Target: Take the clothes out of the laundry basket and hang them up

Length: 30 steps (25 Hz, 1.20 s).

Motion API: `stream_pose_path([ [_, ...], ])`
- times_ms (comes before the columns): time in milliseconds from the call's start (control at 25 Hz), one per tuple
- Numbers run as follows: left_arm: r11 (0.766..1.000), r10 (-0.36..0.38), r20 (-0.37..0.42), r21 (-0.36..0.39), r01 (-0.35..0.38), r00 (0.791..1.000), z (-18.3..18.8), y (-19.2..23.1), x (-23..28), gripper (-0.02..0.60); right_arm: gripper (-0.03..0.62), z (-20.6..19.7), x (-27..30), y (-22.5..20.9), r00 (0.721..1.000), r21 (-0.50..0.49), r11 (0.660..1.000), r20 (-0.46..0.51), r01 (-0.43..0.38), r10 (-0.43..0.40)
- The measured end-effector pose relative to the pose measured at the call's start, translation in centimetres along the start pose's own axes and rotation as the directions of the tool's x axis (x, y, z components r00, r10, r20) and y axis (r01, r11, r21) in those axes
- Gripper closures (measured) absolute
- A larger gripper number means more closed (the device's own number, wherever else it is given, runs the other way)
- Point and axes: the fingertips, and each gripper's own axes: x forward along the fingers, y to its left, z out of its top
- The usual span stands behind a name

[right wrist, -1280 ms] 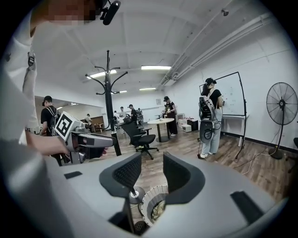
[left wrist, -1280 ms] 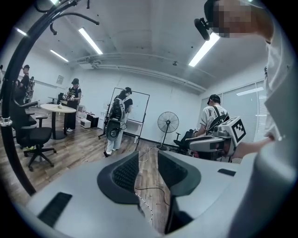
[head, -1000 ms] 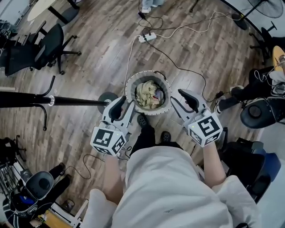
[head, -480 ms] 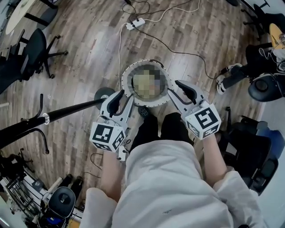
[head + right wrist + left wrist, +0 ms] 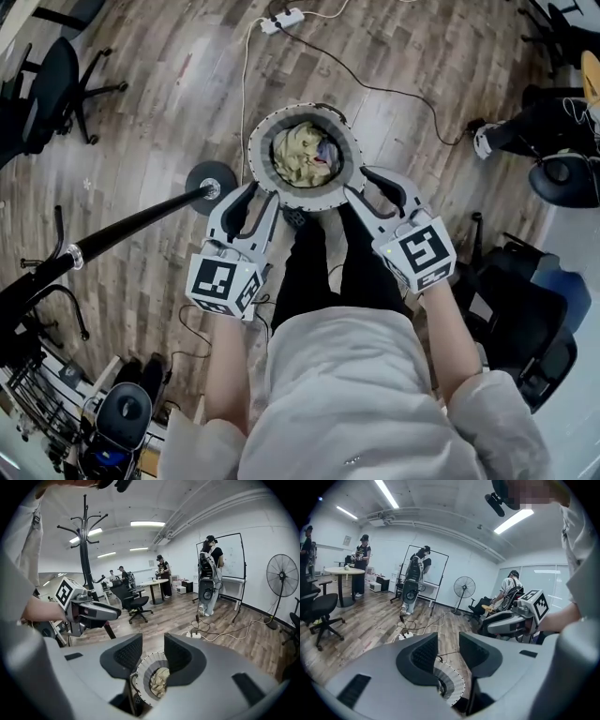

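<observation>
A round laundry basket (image 5: 260, 169) with a white slatted rim stands on the wood floor, just past the person's feet. Crumpled beige clothes (image 5: 302, 157) with a bit of colour fill it. My left gripper (image 5: 253, 204) hovers at the basket's near left rim, open and empty. My right gripper (image 5: 367, 192) hovers at the near right rim, also open and empty. In the left gripper view only the basket's rim (image 5: 451, 685) shows between the jaws of the left gripper (image 5: 447, 645). The right gripper view shows the basket (image 5: 143, 674) and the clothes (image 5: 159, 679) below the right gripper (image 5: 153, 651).
A black coat rack (image 5: 131, 225) rises left of the basket from its round base (image 5: 208, 177); its hooks (image 5: 84, 524) show in the right gripper view. A power strip (image 5: 281, 20) with cables lies beyond the basket. Office chairs (image 5: 47, 89) stand far left, bags and gear (image 5: 525, 309) right.
Both grippers have sunk and moved forward, coming to either side of the basket's near rim. The head view has tipped further down, so the basket sits higher in the picture.
</observation>
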Motion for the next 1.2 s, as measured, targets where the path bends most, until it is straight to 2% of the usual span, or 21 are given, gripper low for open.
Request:
stream_pose_path([
  [200, 0.999, 0.029, -0.011, -0.035, -0.030, 1.000, -2.2, 0.3, 1.6, 0.448, 0.464, -2.4, 2.2, 0.0, 0.997, -0.013, 0.998, -0.046, -0.069, 0.068],
  [400, 0.998, 0.058, -0.045, -0.022, -0.059, 0.997, -4.9, 0.4, 4.0, 0.448, 0.467, -5.2, 5.4, -0.4, 0.986, -0.025, 0.989, -0.084, -0.143, 0.141],
  [680, 0.991, 0.111, -0.093, -0.065, -0.117, 0.990, -9.4, 1.2, 7.0, 0.448, 0.467, -9.4, 9.6, -1.5, 0.962, -0.026, 0.972, -0.151, -0.232, 0.226],
  [960, 0.981, 0.153, -0.122, -0.103, -0.166, 0.981, -14.0, 2.6, 10.1, 0.448, 0.468, -14.9, 13.8, -1.7, 0.927, 0.007, 0.949, -0.216, -0.314, 0.308],
  [1200, 0.977, 0.163, -0.148, -0.113, -0.180, 0.976, -18.0, 4.6, 12.8, 0.448, 0.468, -20.3, 17.9, -2.1, 0.905, 0.036, 0.943, -0.269, -0.332, 0.329],
])
